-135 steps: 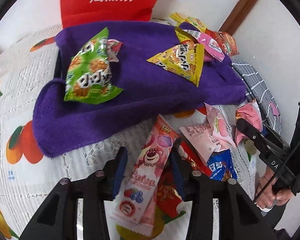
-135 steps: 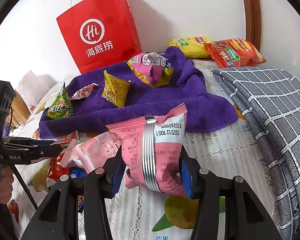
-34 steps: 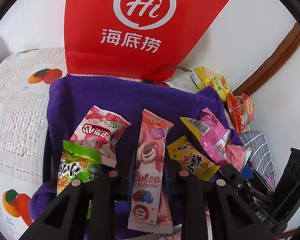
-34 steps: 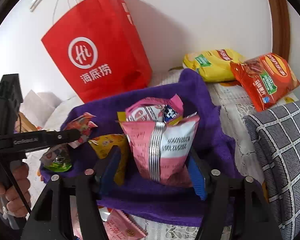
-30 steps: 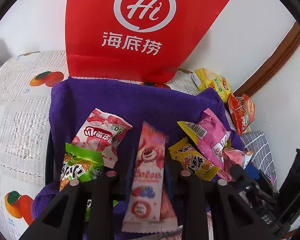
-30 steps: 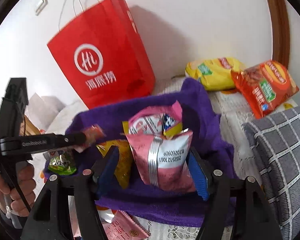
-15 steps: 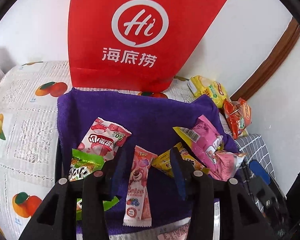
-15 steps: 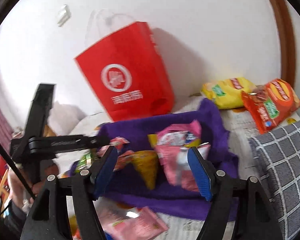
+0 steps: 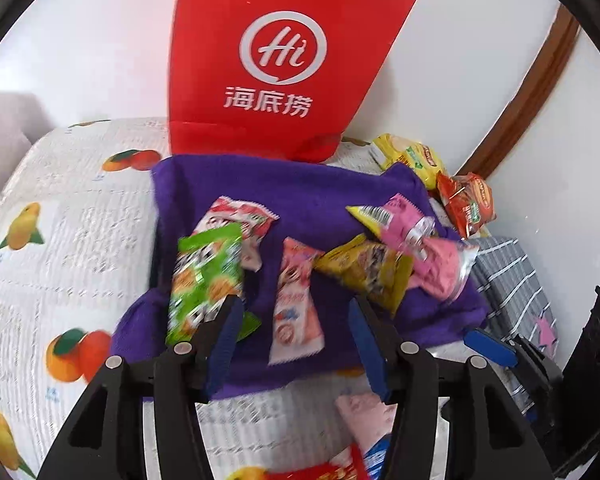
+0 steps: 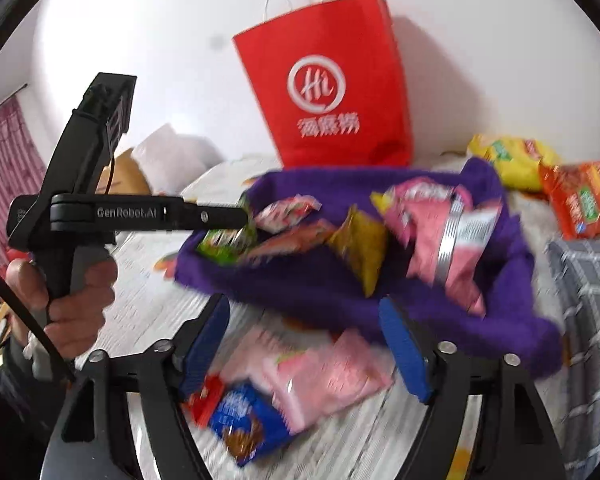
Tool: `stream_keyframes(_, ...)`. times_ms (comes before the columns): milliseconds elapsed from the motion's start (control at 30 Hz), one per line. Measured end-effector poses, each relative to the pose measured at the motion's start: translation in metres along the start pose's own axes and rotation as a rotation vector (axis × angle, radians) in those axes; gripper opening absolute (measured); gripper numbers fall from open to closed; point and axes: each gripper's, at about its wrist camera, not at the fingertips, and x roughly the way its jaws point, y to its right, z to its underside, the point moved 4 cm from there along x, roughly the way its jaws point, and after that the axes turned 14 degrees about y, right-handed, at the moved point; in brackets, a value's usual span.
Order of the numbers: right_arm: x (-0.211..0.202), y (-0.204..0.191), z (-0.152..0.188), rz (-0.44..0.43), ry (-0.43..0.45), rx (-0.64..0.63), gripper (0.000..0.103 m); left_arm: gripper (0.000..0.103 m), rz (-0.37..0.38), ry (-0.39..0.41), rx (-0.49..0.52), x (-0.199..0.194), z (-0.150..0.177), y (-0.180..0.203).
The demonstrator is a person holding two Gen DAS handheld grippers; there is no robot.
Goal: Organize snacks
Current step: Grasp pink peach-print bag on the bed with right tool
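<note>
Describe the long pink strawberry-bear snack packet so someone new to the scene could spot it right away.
Start at the tall red paper bag against the wall; the purple towel lies in front of it. The long pink strawberry-bear snack packet lies near the towel's front edge, between a green packet and a yellow triangular packet. It is the only long, narrow wrapper there.

left claw (image 9: 294, 338) opening, empty, above pink snack packet (image 9: 296, 304) on purple towel (image 9: 312, 200).
</note>
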Motion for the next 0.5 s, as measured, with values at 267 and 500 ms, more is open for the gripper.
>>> stream_keyframes(267,0.016,0.006,0.031,0.038,-0.112,-0.004,0.078,0.053,0.052,-0.009,-0.008,-0.007,0.022,-0.007)
stream_keyframes(500,0.033,0.011,0.042,0.077,-0.182,-0.016,0.081,0.055,0.095,-0.016,0.008,-0.014,0.029,-0.001)
